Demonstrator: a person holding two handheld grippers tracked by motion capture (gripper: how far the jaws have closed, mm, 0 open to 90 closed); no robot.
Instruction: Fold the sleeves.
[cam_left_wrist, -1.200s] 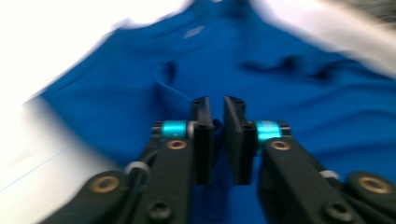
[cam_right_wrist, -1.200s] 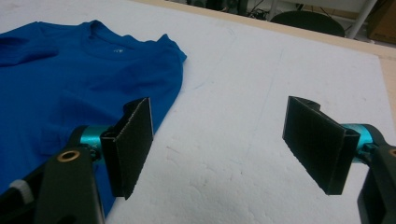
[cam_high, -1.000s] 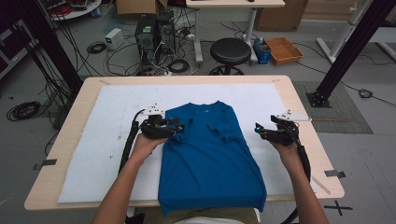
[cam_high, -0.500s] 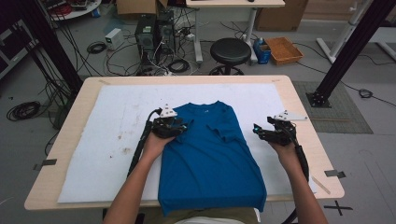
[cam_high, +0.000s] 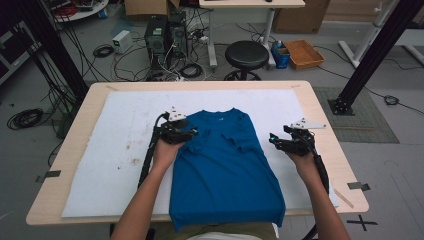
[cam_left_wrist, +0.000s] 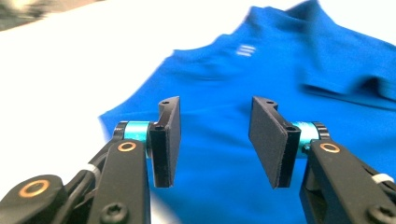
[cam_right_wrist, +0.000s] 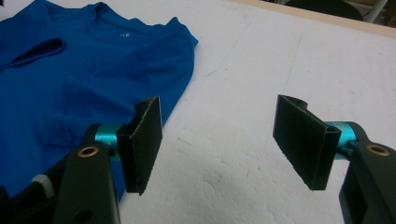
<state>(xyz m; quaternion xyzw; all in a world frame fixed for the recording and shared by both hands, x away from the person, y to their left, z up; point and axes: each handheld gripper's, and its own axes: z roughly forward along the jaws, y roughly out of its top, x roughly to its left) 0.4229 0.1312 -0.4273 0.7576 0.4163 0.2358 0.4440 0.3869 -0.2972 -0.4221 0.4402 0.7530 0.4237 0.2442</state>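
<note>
A blue T-shirt (cam_high: 225, 170) lies on the white mat (cam_high: 110, 150), collar away from me, both sleeves folded in over its chest. My left gripper (cam_high: 192, 134) hovers over the shirt's left shoulder; in the left gripper view its jaws stand open (cam_left_wrist: 215, 140) above the blue cloth (cam_left_wrist: 224, 74) with nothing between them. My right gripper (cam_high: 274, 140) sits to the right of the shirt over bare mat. In the right gripper view it is open (cam_right_wrist: 219, 144), the shirt's edge (cam_right_wrist: 93, 70) just to the left of its left jaw.
The wooden table (cam_high: 325, 130) shows around the mat. A strip of tape (cam_high: 359, 185) is stuck near the right front corner. On the floor beyond stand a black stool (cam_high: 246, 54), computer towers (cam_high: 162, 35) with cables and an orange box (cam_high: 303, 53).
My left gripper has moved right, from the mat beside the shirt onto its left shoulder. The right gripper has barely shifted.
</note>
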